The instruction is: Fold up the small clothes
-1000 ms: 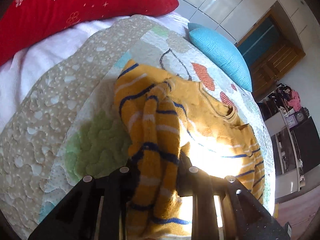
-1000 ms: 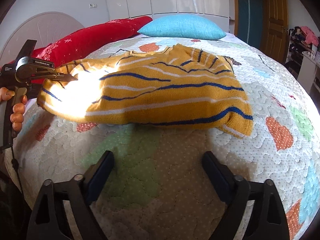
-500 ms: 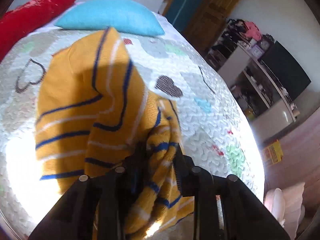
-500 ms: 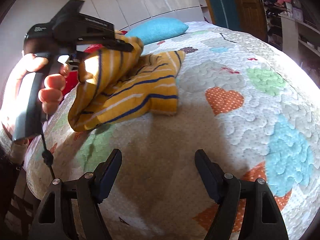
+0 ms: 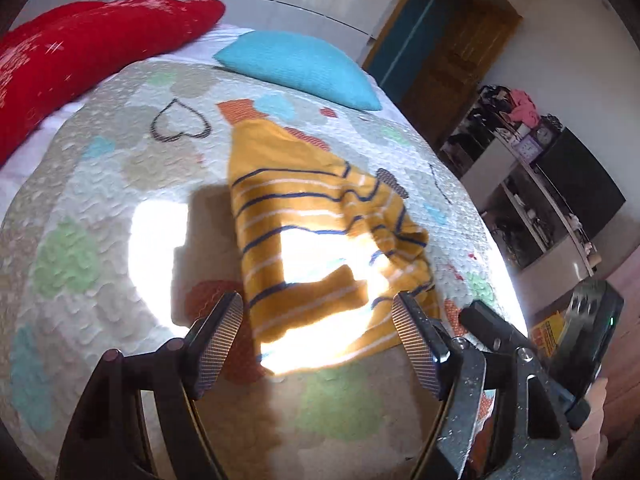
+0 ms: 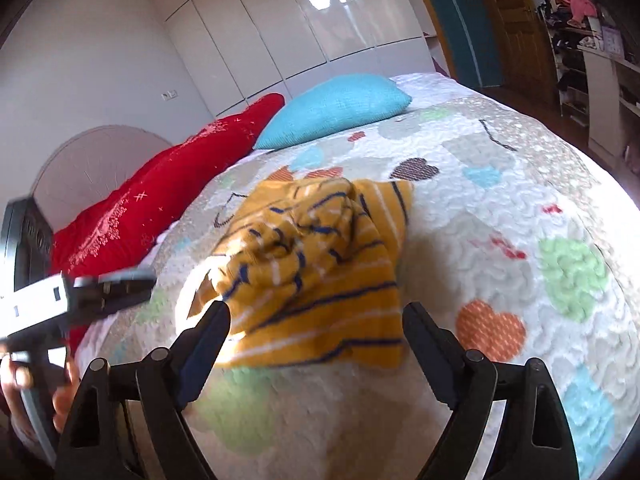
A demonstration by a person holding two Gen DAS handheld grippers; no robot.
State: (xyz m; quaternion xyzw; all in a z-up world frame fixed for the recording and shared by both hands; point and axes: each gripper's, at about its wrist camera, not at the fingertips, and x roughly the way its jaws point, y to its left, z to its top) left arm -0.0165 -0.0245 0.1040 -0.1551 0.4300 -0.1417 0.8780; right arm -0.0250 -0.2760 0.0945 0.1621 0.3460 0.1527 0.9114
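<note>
A yellow sweater (image 5: 320, 232) with blue and white stripes lies bunched and folded over on the heart-patterned quilt (image 5: 120, 184). In the right wrist view the sweater (image 6: 320, 264) is a rumpled heap. My left gripper (image 5: 316, 340) hovers above its near edge with the jaws opening; the pads (image 5: 218, 340) touch no cloth. My right gripper (image 6: 320, 344) is also opening wider, with the sweater's near hem beyond its fingers, not pinched. The left gripper (image 6: 108, 288) shows blurred at the left of the right wrist view, held by a hand (image 6: 60, 392).
A red pillow (image 5: 80, 48) and a blue pillow (image 5: 300, 68) lie at the head of the bed. White wardrobe doors (image 6: 300, 28) stand behind. To the right are a wooden door (image 5: 448, 56), cluttered shelves (image 5: 520, 184) and the bed's edge.
The left gripper carried a fold of the sweater across, then let it go and drew back. The sweater now lies doubled over. The right gripper swung toward it.
</note>
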